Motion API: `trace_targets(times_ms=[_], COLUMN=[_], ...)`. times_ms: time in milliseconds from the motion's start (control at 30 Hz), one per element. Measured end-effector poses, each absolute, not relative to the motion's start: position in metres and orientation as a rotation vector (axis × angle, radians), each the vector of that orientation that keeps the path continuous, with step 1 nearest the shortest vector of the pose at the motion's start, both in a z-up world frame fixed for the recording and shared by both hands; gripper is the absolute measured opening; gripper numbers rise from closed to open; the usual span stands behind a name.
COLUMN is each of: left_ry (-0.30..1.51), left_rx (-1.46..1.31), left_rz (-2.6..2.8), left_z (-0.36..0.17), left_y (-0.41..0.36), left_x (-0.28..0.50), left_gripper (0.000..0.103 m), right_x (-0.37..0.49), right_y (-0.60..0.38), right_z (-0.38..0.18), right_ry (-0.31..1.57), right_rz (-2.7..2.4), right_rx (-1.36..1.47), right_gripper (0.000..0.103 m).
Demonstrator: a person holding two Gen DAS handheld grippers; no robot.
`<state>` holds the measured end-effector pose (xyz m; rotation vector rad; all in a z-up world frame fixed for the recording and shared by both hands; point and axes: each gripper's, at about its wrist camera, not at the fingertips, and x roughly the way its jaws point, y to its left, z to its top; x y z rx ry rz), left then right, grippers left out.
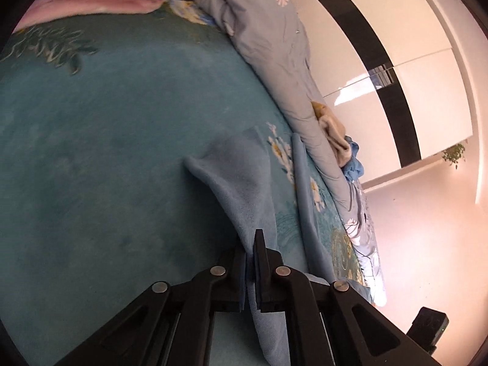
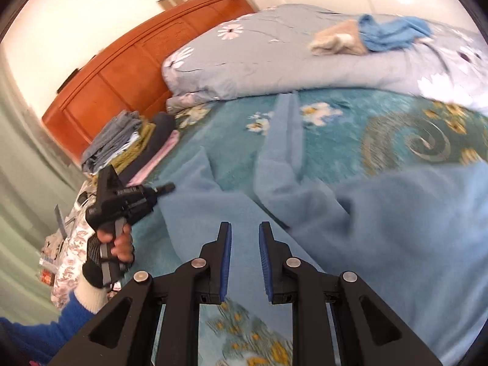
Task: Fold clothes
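Note:
A light blue fleece garment (image 1: 241,170) lies rumpled on the teal floral bedspread (image 1: 106,137). My left gripper (image 1: 249,242) is shut on a fold of it, and the cloth runs up between the two pads. The right wrist view shows the same garment (image 2: 381,213) spread wide, with a narrow strip reaching toward the quilt. Just above the near part of the cloth, my right gripper (image 2: 244,228) is open with nothing pinched between its blue pads. The left gripper (image 2: 134,198) appears at the left, held by a hand (image 2: 120,244) in a blue sleeve.
A grey floral quilt (image 2: 274,55) is bunched along the bed's far side, with a beige cloth (image 2: 338,38) and a blue cloth (image 2: 393,30) on it. Folded clothes (image 2: 122,140) are stacked by the wooden headboard (image 2: 137,61). A white wardrobe (image 1: 381,45) stands beyond the bed.

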<state>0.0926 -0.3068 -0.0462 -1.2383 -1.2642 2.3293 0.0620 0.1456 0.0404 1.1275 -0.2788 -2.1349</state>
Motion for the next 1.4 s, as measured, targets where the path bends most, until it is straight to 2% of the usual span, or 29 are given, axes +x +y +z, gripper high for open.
trace_targets(times_ms=[33,67,100,133,233,367,433,467,500,600,700,1000,1100,1167,1233,1300,1400], left_ry=[-1.29,-1.313,-1.331,-1.341,-1.342,-1.299,-1.279,-1.264,-1.24,-1.124,-1.024,-0.699,-0.622,-0.607,-0.572,-0.601,-0.694], left_rx=[-1.249,-1.25,-1.243,-1.232,-1.214,-1.205,-1.198,-1.201,-1.217,-1.341,-1.546,-1.863,-1.845,-1.842,-1.843,-1.826,-1.777], left_rz=[2.327,2.33,2.335,2.342,2.368,2.401,2.413,2.415,2.412,2.432,2.446,2.425,2.476,2.507,2.543,2.546,2.526], left_z=[-0.048,-0.05,-0.05,-0.049,-0.045,-0.031,-0.022,-0.018,-0.015,-0.009,-0.014,-0.035,-0.031,-0.031,-0.031,-0.033,-0.035], left_y=[-0.312,-0.316,-0.319,-0.323,-0.331,-0.336,-0.337,-0.336,-0.33,-0.305,-0.274,-0.19,-0.18,-0.18,-0.183,-0.19,-0.2], left_x=[0.099,0.105,0.112,0.119,0.135,0.138,0.134,0.129,0.121,0.088,0.049,-0.002,-0.003,-0.001,0.004,0.01,0.023], left_gripper=[0.02,0.026,0.034,0.038,0.046,0.053,0.056,0.057,0.059,0.069,0.069,0.068,0.067,0.052,0.025,0.008,0.003], right_x=[0.052,0.042,0.033,0.026,0.013,0.016,0.022,0.027,0.033,0.055,0.075,0.098,0.098,0.098,0.098,0.098,0.097], right_y=[0.134,0.122,0.111,0.099,0.073,0.068,0.07,0.071,0.072,0.077,0.078,0.082,0.088,0.091,0.094,0.097,0.101], right_z=[0.039,0.034,0.029,0.022,-0.002,-0.019,-0.021,-0.021,-0.021,-0.022,-0.023,-0.032,-0.033,-0.031,-0.029,-0.027,-0.025], right_ry=[-0.248,-0.201,-0.151,-0.092,0.07,0.082,0.043,0.021,-0.02,-0.118,-0.095,-0.133,-0.15,-0.162,-0.175,-0.19,-0.208], right_rz=[-2.109,-2.09,-2.075,-2.064,-2.05,-2.026,-2.005,-1.986,-1.939,-1.805,-1.789,-1.744,-1.737,-1.738,-1.739,-1.74,-1.753], right_rx=[1.145,1.173,1.203,1.235,1.335,1.368,1.368,1.361,1.348,1.301,1.279,1.246,1.234,1.221,1.207,1.197,1.19], right_gripper=[0.028,0.035,0.037,0.037,0.037,0.037,0.03,0.017,0.012,0.011,0.011,0.012,0.013,0.013,0.013,0.013,0.013])
